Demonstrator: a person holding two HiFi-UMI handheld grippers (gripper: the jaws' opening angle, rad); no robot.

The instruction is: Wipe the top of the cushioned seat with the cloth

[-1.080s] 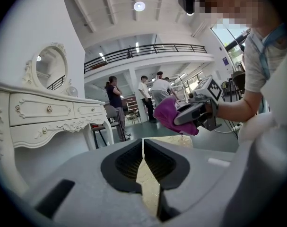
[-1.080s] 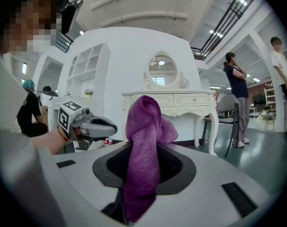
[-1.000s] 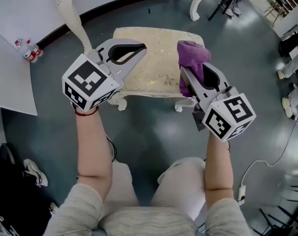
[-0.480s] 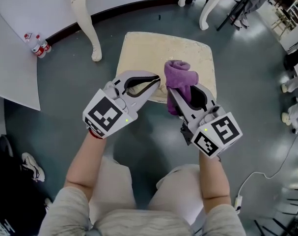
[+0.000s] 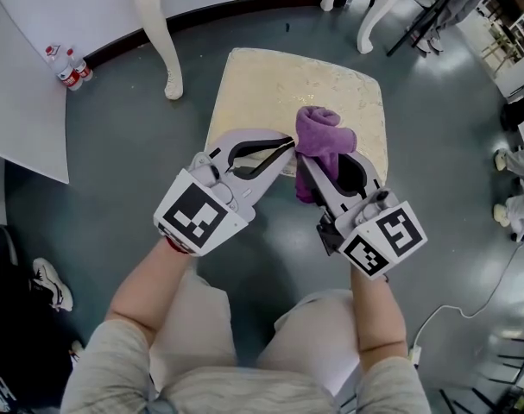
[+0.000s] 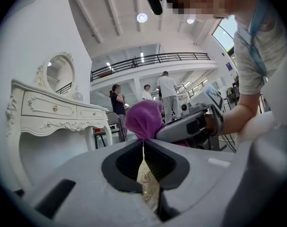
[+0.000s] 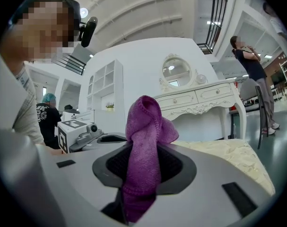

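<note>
The cushioned seat (image 5: pixel 279 93) is a cream, patterned stool top on the grey floor ahead of me. My right gripper (image 5: pixel 306 166) is shut on a purple cloth (image 5: pixel 320 136), which stands bunched above the jaws over the seat's near edge. In the right gripper view the cloth (image 7: pixel 145 126) rises from the jaws of that gripper (image 7: pixel 142 150), with the seat (image 7: pixel 228 157) behind it. My left gripper (image 5: pixel 286 147) is shut and holds nothing; its tip is right next to the cloth. In the left gripper view the left gripper (image 6: pixel 143 142) points at the cloth (image 6: pixel 143 119).
A white dressing table's leg (image 5: pixel 162 33) stands left of the seat, and other white furniture legs (image 5: pixel 374 15) stand behind it. Bottles (image 5: pixel 70 67) and a white panel (image 5: pixel 20 102) lie at the left. A cable (image 5: pixel 469 291) runs at the right. People (image 6: pixel 169 96) stand in the distance.
Both grippers have come together at the seat's near edge. The left gripper has moved right until its tip is beside the cloth. The right gripper has kept hold of the cloth.
</note>
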